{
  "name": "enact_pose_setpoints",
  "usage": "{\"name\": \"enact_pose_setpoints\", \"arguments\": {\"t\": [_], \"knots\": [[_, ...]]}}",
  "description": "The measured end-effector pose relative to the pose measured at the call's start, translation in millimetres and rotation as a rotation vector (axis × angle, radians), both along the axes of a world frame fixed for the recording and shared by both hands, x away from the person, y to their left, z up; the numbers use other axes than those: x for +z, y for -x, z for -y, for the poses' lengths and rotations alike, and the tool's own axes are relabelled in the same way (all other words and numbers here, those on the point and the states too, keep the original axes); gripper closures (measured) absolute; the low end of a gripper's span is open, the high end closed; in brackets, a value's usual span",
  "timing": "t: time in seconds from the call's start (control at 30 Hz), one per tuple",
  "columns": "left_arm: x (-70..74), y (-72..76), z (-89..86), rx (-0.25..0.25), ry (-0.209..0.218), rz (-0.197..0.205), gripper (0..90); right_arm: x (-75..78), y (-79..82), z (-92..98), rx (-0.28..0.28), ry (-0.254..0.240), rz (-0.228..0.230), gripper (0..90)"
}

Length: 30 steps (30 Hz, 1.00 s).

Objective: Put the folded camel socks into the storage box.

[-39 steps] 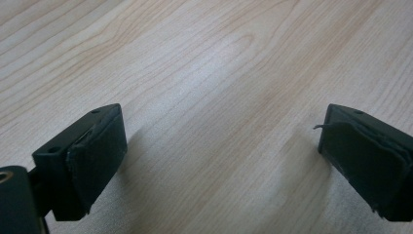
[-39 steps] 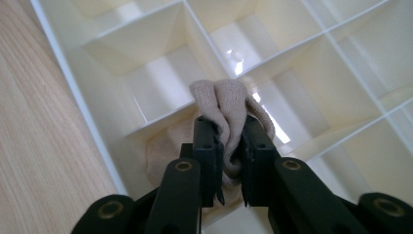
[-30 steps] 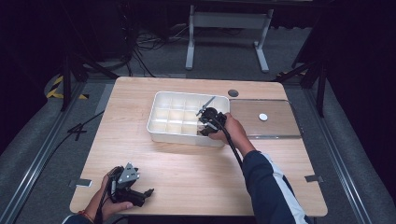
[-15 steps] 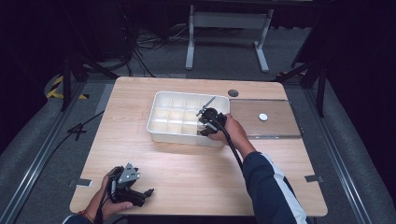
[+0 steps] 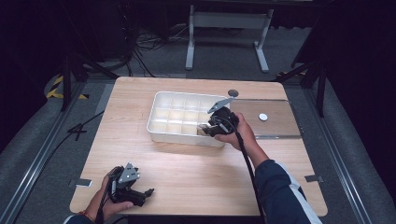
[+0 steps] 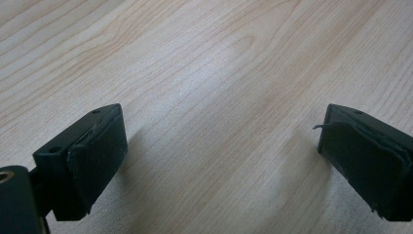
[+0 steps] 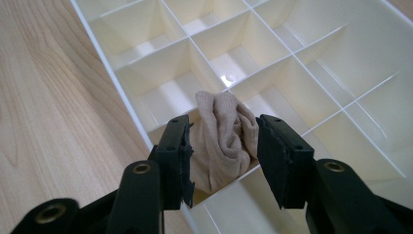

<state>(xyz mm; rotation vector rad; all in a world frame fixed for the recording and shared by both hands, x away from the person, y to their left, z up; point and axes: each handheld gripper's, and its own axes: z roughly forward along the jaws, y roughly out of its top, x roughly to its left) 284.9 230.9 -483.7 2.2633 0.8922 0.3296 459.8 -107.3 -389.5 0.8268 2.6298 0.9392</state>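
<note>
Item: sock [image 7: 221,141], beige knit, bundled into a soft wad. It sits in a compartment of the near row of the tray [image 5: 156,122], toward the tray's right end, bulging a little above the dividers.

Handling, as judged: light, limp and compressible; not fragile and not slippery, since the knit should catch on rubber pads. It will sag and may unroll if lifted by a loose edge. Best hold is across the thick middle of the wad, from above, squeezing well in, because a shallow pinch may take a single layer alone. The thin dividers crowd both sides, so the fingers have little room to go down.

Right gripper [image 7: 223,156]: over that compartment, jaws part open and just opened further, standing either side of the sock; the pads look to be off the cloth or barely brushing it, not pressing.

Left gripper [image 6: 219,156]: low over the near left of the table [image 5: 187,168], jaws wide apart, nothing between them.

Tray: white plastic, shallow, divided into a grid; the other compartments seen are empty. Rigid and probably light, so it may slide if pushed.

Surface: pale wood-grain table, smooth. A clear sheet [image 5: 275,122] lies right of the tray with a small white disc [image 5: 263,116] on it.

Room: dark, grey carpet, cables and a metal stand [image 5: 229,28] on the far side.
</note>
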Motion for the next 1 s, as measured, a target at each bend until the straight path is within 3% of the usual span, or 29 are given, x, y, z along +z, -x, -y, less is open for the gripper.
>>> {"name": "enact_pose_setpoints", "arguments": {"t": [0.3, 0.6, 0.77, 1.0], "knots": [[0.0, 0.0, 0.0, 0.000, 0.000, 0.000, 4.2, 13.0, 19.0, 8.6, 0.016, -0.024, 0.055, 54.7], [0.0, 0.0, 0.0, 0.000, 0.000, 0.000, 4.2, 15.3, 35.6, 22.3, 0.039, 0.002, 0.087, 53.1], [0.2, 0.0, -0.1, -0.001, -0.002, -0.001, 4.2, 19.7, 47.5, 33.8, 0.044, -0.004, 0.117, 51.8], [0.0, 0.0, 0.0, 0.000, 0.000, 0.000, 4.2, 21.7, 63.5, 46.9, 0.050, 0.023, 0.161, 48.2]]}}
